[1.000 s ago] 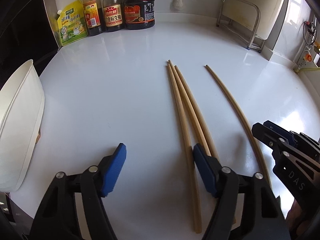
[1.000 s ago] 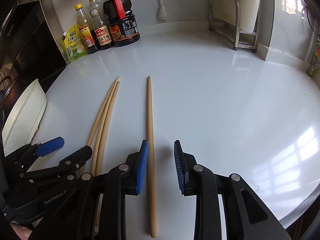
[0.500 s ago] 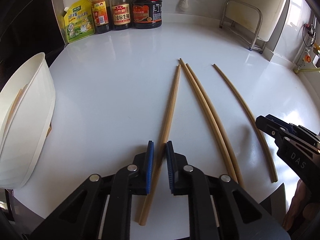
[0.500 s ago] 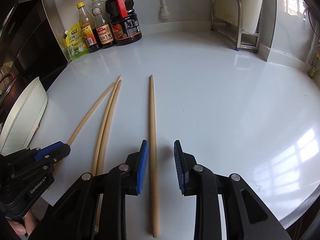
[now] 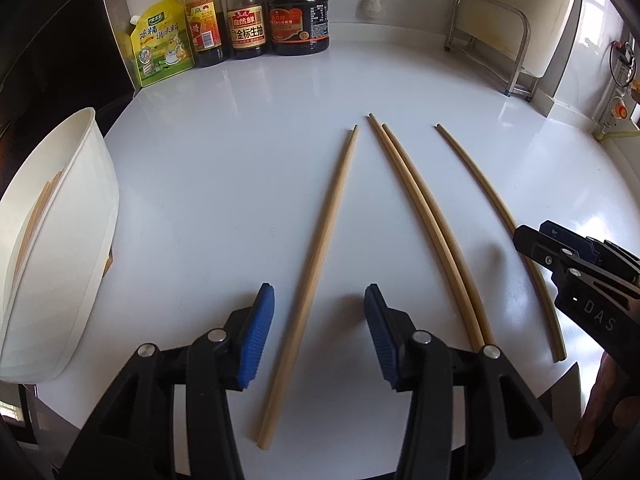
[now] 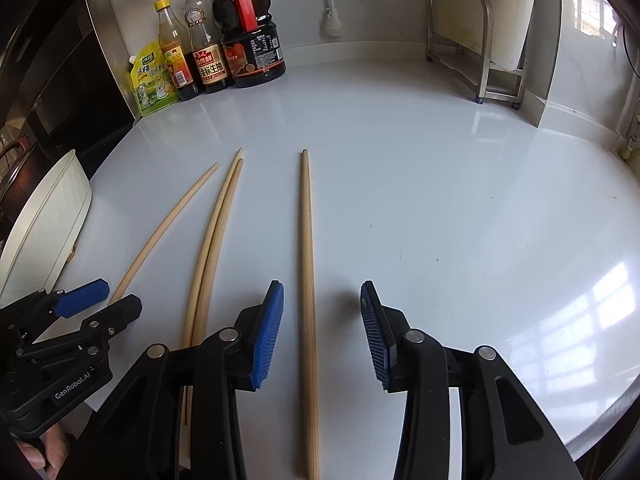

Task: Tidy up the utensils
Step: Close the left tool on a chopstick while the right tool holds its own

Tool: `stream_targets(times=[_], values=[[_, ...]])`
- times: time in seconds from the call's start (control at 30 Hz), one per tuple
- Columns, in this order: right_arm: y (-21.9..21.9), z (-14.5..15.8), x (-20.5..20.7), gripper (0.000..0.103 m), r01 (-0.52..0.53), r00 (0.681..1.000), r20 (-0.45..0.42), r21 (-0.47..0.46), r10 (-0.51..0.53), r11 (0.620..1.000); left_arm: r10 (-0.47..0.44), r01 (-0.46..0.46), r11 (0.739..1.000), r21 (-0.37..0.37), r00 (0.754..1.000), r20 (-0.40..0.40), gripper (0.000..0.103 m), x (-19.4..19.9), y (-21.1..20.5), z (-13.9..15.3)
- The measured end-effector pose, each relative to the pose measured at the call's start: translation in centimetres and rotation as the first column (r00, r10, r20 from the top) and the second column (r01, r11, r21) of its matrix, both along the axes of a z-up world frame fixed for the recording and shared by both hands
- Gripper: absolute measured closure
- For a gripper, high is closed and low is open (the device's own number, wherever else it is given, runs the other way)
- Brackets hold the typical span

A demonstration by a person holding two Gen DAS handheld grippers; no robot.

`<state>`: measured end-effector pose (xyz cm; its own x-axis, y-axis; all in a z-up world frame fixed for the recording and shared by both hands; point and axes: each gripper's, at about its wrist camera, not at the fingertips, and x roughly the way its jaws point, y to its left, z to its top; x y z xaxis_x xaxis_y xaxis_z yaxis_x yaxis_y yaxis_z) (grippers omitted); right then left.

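Several wooden chopsticks lie on the white counter point(image 5: 240, 160). One chopstick point(image 5: 316, 248) lies lengthwise between the fingers of my left gripper point(image 5: 319, 292), whose jaws are opening; the blue pads point(image 5: 258, 336) stand clear of it. A close pair of chopsticks point(image 5: 428, 224) lies to its right. The rightmost chopstick point(image 6: 307, 272) runs between the fingers of my right gripper point(image 6: 322, 286), also opening and untouched by its pads. A white container point(image 5: 68, 248) at the left has chopsticks inside. Each view shows the other gripper: the left gripper point(image 6: 116, 296) and the right gripper point(image 5: 534, 232).
Sauce bottles point(image 5: 244, 20) and a yellow-green pouch point(image 5: 160, 40) stand at the back left against the wall. A metal rack point(image 6: 480, 52) holding a white board stands at the back right. The counter's front edge runs just below both grippers. A dark appliance point(image 6: 60, 80) is at the far left.
One chopstick has been drawn left out of the group of three. My left gripper closed around it half a second ago and has since opened. The right gripper's jaws have spread wider.
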<state>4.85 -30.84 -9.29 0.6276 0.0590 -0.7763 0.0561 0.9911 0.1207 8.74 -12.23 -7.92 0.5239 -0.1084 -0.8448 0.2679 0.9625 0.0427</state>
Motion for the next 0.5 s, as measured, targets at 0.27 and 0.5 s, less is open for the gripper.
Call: stream_targets(times=[0.27, 0.5], values=[[1.2, -0.4, 0.7, 0.064, -0.004, 1.0, 0.001, -0.104, 0.004, 0.995, 0.002, -0.002, 1.0, 0.001, 1.0, 0.015, 0.05, 1.6, -0.3, -0.1], [3.4, -0.4, 0.5, 0.096, -0.086, 0.996, 0.006, -0.17, 0.089, 0.982, -0.04, 0.04, 0.998, -0.046, 0.999, -0.002, 0.094, 1.5, -0.8, 0.0]])
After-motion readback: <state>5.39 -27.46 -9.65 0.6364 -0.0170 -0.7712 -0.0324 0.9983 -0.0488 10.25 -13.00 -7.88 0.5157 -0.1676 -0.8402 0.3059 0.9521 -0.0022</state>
